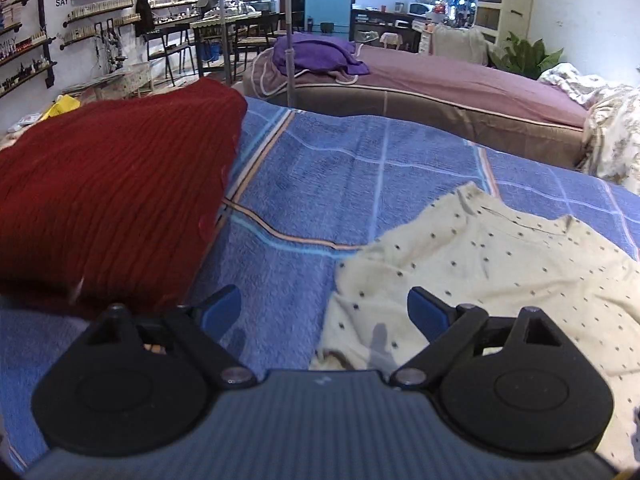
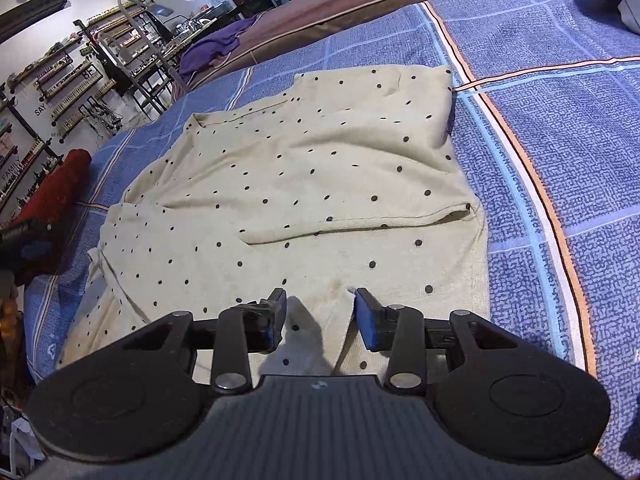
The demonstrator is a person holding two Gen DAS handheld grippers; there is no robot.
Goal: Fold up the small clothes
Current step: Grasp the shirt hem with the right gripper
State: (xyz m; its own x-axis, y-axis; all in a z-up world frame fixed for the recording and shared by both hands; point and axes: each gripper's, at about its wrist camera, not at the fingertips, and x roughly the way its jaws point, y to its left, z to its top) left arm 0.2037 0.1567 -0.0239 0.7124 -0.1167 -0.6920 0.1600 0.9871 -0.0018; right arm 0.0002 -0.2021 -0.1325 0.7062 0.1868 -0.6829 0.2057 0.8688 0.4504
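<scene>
A cream garment with small dark dots (image 2: 304, 184) lies spread on the blue checked bedspread (image 2: 560, 128), with its right sleeve folded in across the body. It also shows in the left wrist view (image 1: 492, 272) at the right. My right gripper (image 2: 320, 312) is open and empty, low over the garment's near hem. My left gripper (image 1: 324, 312) is open and empty, over the bedspread (image 1: 320, 168) at the garment's left edge. A folded red knit garment (image 1: 112, 192) lies to its left.
The red knit also shows at the far left in the right wrist view (image 2: 52, 196). A second bed with a mauve cover (image 1: 460, 80) and a purple cloth (image 1: 316, 54) stands behind. Shelves, chairs and a table fill the room's back left.
</scene>
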